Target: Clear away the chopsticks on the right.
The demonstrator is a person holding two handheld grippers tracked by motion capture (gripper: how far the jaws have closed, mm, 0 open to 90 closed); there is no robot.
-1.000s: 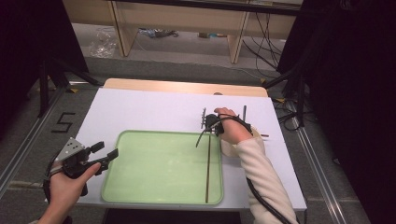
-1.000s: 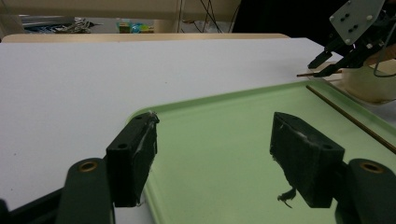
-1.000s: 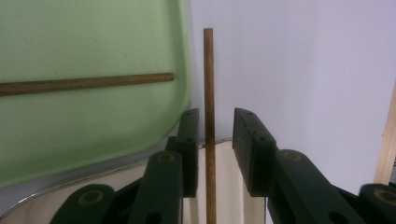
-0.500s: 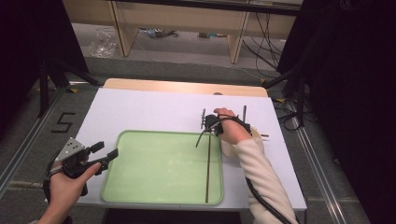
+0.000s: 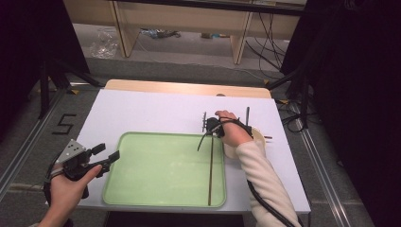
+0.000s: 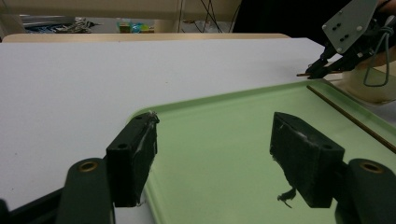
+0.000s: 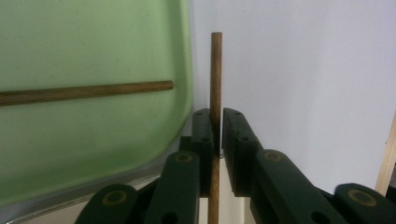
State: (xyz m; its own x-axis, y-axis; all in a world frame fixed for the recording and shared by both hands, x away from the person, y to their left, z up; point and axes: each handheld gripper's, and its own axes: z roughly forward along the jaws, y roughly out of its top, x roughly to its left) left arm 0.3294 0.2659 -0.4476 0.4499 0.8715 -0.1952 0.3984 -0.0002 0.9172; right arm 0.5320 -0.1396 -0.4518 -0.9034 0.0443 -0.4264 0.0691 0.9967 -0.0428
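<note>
The right gripper (image 5: 211,126) sits just past the far right corner of the green tray (image 5: 142,189), and its jaws have just been closing; in the right gripper view they are pressed tight on a thin brown stick (image 7: 215,74), which stands up between the two black pads and pokes out beyond their tips. That stick hangs over the white table (image 5: 151,111), right beside the tray's rim (image 7: 184,70) but outside it. A second brown stick (image 5: 210,170) lies flat inside the tray along its right side, running from the far edge down to the near edge; in the right gripper view its end (image 7: 159,86) stops close to the tray's rim, near the pinched stick but not touching it. Under the right hand (image 5: 234,132) there is a pale round cup or bowl (image 5: 257,137), and the ends of more sticks show beside it on the table. The left gripper (image 5: 105,157) is held at the tray's near left corner, well apart from the other one, with its jaws spread wide and nothing between them. In the left gripper view the two black pads (image 6: 133,156) frame the bare green floor of the tray (image 6: 210,140), one over the table's edge and one over the tray, and the right gripper (image 6: 322,70) shows far off at the tray's far corner.
</note>
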